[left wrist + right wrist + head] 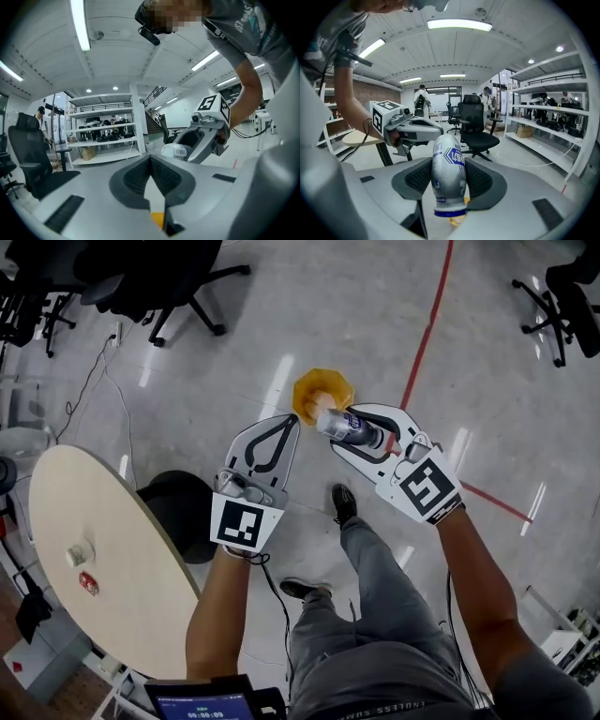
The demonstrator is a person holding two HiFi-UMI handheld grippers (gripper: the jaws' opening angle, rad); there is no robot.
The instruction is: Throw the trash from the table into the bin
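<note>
**Head view:** A person stands with a gripper in each hand, both held above a yellow bin (323,393) on the floor. The right gripper (339,427) clamps a silver bottle (354,429) crosswise, with one end at the bin's near edge. The left gripper (292,420), just beside it, carries nothing. On the round table (122,549) at left lie a white scrap (80,552) and a small red item (87,583).

**Left gripper view:** The jaws meet at the tips with nothing between them. The bin's yellow shows through the gap below.

**Right gripper view:** The jaws stand partly apart, their ribbed pads pressing both sides of the bottle. Its blue-rimmed end is nearest the camera. An office chair (476,124) stands beyond.
</note>
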